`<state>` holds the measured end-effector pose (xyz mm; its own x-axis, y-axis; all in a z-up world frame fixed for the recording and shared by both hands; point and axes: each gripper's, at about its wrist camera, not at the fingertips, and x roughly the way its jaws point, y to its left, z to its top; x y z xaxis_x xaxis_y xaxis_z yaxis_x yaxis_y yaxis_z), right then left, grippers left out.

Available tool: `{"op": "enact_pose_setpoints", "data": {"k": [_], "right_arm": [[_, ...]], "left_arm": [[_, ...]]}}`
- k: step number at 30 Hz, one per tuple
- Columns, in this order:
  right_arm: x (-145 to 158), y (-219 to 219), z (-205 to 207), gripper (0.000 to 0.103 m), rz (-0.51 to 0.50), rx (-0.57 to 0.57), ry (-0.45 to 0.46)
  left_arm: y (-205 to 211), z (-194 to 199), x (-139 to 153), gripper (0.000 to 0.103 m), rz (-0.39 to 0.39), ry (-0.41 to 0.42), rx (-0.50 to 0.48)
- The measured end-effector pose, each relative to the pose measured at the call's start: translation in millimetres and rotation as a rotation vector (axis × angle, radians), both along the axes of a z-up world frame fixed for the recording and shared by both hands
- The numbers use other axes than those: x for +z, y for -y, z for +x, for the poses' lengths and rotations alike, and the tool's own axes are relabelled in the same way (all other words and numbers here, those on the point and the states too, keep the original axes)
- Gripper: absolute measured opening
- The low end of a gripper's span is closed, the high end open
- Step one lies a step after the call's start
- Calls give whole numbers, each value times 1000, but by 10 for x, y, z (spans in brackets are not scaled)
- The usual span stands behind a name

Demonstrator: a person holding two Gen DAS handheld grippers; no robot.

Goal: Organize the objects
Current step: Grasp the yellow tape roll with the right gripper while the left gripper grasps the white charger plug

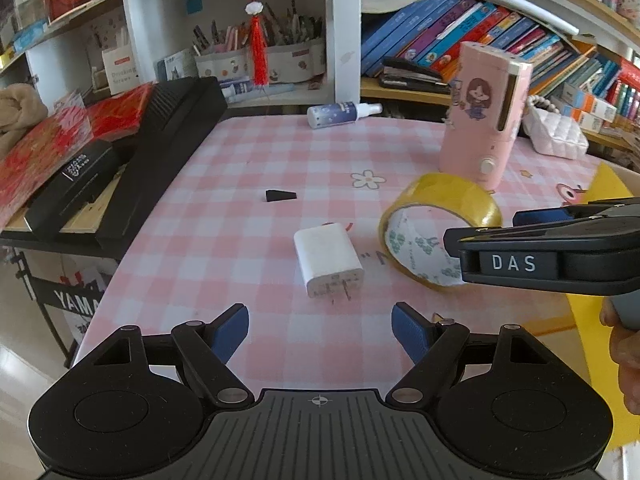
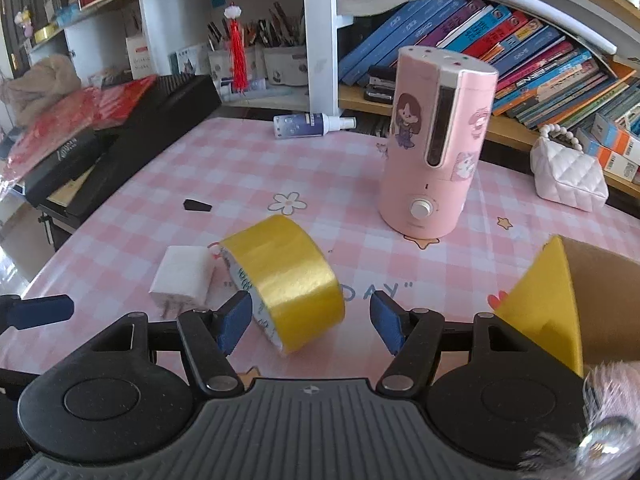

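left gripper (image 1: 320,330) hovers, fingers wide, lined up behind the white charger (image 1: 328,259) lying on the table (image 1: 240,160). right gripper (image 2: 311,322), fingers wide, straddles the yellow tape roll (image 2: 286,280), apparently for boxing in the carton (image 2: 600,300).

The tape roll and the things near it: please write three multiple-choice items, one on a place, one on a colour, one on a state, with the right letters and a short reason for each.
1. Where does the white charger lie?
A. on the checked tablecloth beside the tape roll
B. inside the cardboard box
C. on the bookshelf

2. What colour is the outside of the tape roll?
A. blue
B. yellow
C. black

3. How are the fingers of the right gripper?
A. shut on the tape roll
B. shut on nothing
C. spread, with the roll between them, not clamped

Answers:
1 A, the charger rests on the cloth just left of the roll.
2 B, its outer band is shiny yellow.
3 C, a gap shows between the roll and the right-hand finger.
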<state>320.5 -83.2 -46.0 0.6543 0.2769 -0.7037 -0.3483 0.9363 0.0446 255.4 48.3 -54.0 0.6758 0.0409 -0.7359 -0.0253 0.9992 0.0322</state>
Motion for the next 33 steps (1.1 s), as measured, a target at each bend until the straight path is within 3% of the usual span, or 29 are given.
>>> {"op": "enact_pose_setpoints", "data": {"k": [3, 5, 9, 12, 14, 19, 22, 25, 29, 33], "right_arm": [[-67, -52, 105, 62, -12, -9, -6], [-72, -56, 143, 45, 6, -11, -11], [0, -1, 163, 38, 36, -38, 21], [44, 83, 166, 27, 67, -61, 26], [67, 117, 160, 18, 78, -72, 26], [158, 196, 138, 18, 76, -114, 81], [184, 266, 131, 18, 66, -159, 97], [222, 328, 121, 18, 81, -197, 107], [248, 340, 64, 17, 91, -196, 118], [282, 342, 10, 17, 110, -185, 117]], "left_arm": [[-3, 103, -56, 81, 1, -13, 18], [-5, 155, -78, 80, -4, -15, 28], [13, 260, -101, 79, -10, -2, 46], [46, 355, -129, 77, 1, 0, 47], [69, 424, -151, 69, 12, 0, 45], [67, 567, -191, 67, -18, 14, 34], [110, 622, -200, 57, -9, 0, 30], [95, 634, -242, 56, -25, -24, 37], [69, 673, -355, 44, -17, -60, 36], [25, 633, -344, 42, -26, -53, 21]]}}
